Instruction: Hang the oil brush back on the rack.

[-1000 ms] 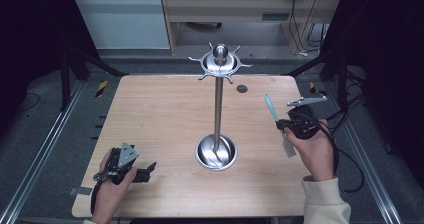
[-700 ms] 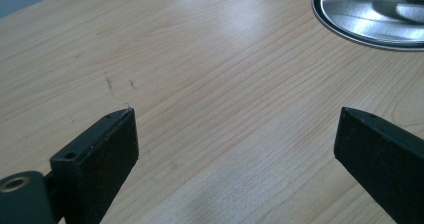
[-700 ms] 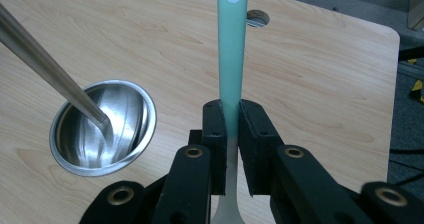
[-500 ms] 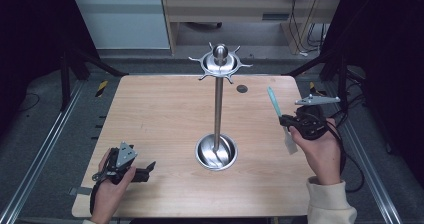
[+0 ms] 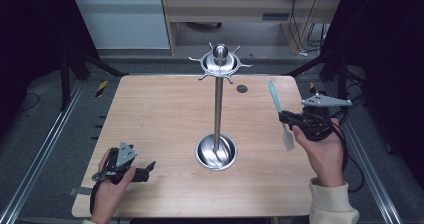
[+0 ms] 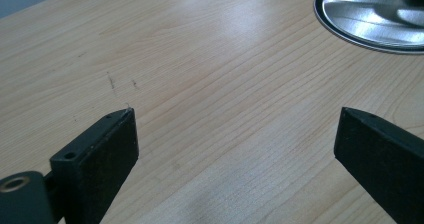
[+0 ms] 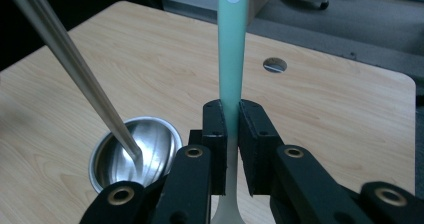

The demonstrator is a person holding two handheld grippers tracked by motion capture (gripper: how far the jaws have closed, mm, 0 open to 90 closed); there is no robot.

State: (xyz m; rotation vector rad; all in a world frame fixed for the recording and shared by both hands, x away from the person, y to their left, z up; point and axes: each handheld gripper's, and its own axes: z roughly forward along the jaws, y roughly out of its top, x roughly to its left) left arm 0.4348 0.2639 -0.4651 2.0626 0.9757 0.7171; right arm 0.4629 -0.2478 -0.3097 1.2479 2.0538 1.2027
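White logo on teal spatula handle (image 7: 232, 44), too cut off to read.

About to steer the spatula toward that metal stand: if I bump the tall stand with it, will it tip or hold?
Probably holds against a light touch: the stand rises from a wide dished base resting on the table. It looks top-heavy, though, with its ring of hooks high on a thin pole, so a knock near the top may rock it. The spatula in the right gripper seems light.
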